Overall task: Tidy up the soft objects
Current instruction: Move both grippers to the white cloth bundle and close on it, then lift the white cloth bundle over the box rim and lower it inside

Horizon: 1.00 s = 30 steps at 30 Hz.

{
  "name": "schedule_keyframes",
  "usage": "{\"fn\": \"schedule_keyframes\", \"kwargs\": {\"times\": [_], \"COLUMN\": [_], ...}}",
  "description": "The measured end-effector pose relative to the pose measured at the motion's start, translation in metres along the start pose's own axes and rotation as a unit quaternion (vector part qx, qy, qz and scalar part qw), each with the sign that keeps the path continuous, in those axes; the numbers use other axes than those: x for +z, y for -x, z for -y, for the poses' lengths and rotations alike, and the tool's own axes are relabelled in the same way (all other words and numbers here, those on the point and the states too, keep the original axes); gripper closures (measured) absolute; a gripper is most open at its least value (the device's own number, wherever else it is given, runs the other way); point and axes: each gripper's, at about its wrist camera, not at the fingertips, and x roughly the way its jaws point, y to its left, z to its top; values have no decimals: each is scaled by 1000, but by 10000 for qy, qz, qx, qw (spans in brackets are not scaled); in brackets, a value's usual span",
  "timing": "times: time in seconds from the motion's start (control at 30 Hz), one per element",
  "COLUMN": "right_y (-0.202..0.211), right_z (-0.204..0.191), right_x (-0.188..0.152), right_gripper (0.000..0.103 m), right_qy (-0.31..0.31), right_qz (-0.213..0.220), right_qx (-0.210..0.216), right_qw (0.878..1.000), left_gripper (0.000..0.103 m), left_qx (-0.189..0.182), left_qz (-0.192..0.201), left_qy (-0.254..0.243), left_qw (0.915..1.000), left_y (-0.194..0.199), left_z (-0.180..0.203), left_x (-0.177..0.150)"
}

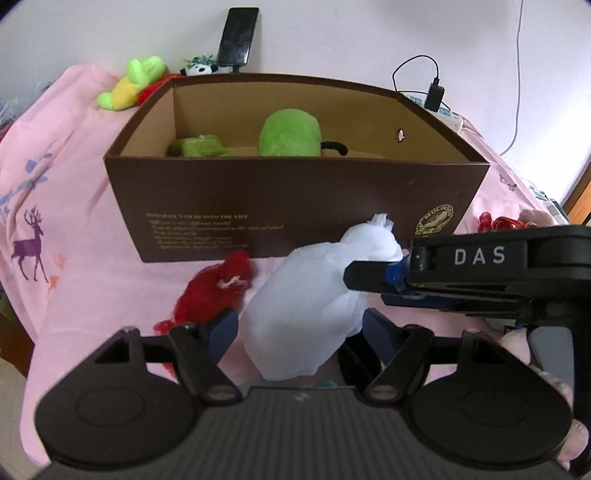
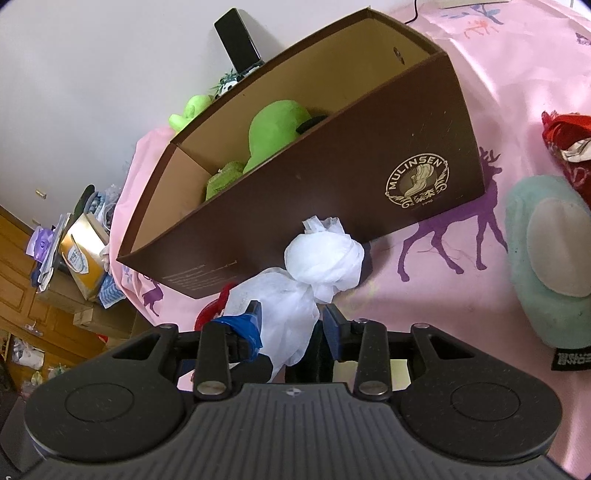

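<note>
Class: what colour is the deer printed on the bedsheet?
Purple deer on the pink bedsheet; right wrist view shows it best.

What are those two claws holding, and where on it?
A white plastic bag. The right claw pinches its neck just below the knot; the left claw straddles its body, but whether it squeezes cannot be told.

Open box (image 1: 258, 206) at centre on the bed sheet (image 1: 81, 280). Inside it, large plush (image 1: 290, 134) at 12 o'clock, smaller plush (image 1: 197, 146) at its 9 o'clock. Behind the box at 11 o'clock, plush toy (image 1: 129, 85) and phone (image 1: 238, 37) against the wall (image 1: 369, 33). Before the box at 6 o'clock, knotted bag (image 1: 306, 306), with yarn bundle (image 1: 214, 291) at its 9 o'clock. At 1 o'clock, power strip (image 1: 448, 118) behind the box.
</note>
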Motion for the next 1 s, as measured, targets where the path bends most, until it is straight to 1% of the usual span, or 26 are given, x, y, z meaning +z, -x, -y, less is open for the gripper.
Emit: {"fn": "schedule_keyframes", "kwargs": {"times": [0.13,0.2,0.23,0.37,0.57,0.7,0.77,0.8,0.87,0.9,0.93,0.97,1.0], "right_y": [-6,-9,-10,-18,-31,-36,-37,-37,-36,-35,-33,-32,-30], "right_z": [4,4,5,8,7,5,3,2,1,2,3,3,3], "right_x": [1,2,3,5,8,10,11,11,10,9,9,9,9], "right_gripper": [83,82,82,80,79,79,79,82,84,86,87,89,90], "right_qy": [-48,-77,-92,-143,-153,-133,-10,91,232,261,281,293,303], "right_qz": [-43,-60,-66,-106,-219,-178,-170,-159,-126,-110,-92,-79,-65], "right_qx": [14,16,22,87,128,158,156,137,119,142,173,209,256], "right_qw": [10000,10000,9999,9998,9996,9996,9997,9997,9996,9995,9994,9993,9992], "left_gripper": [28,33,43,52,53,53,53,56,66,69,76,78,79], "left_qx": [-104,-128,-142,-42,-133,-143,-154,-152,-133,-131,-143,-160,-178], "left_qz": [19,29,31,42,-19,-31,-46,-45,-17,0,25,47,73], "left_qy": [22,-8,-40,-73,90,-34,-91,-118,-176,-186,-181,-168,-156], "left_qw": [9999,9999,9999,10000,9999,9999,9998,9998,9998,9997,9997,9997,9997], "left_y": [-6,-9,-11,-18,-27,-31,-34,-34,-32,-31,-29,-27,-24], "left_z": [-1,0,0,-2,-11,-7,-5,-4,-2,-3,-4,-5,-7], "left_x": [-1,-1,-2,-1,1,1,1,1,1,2,2,2,3]}}
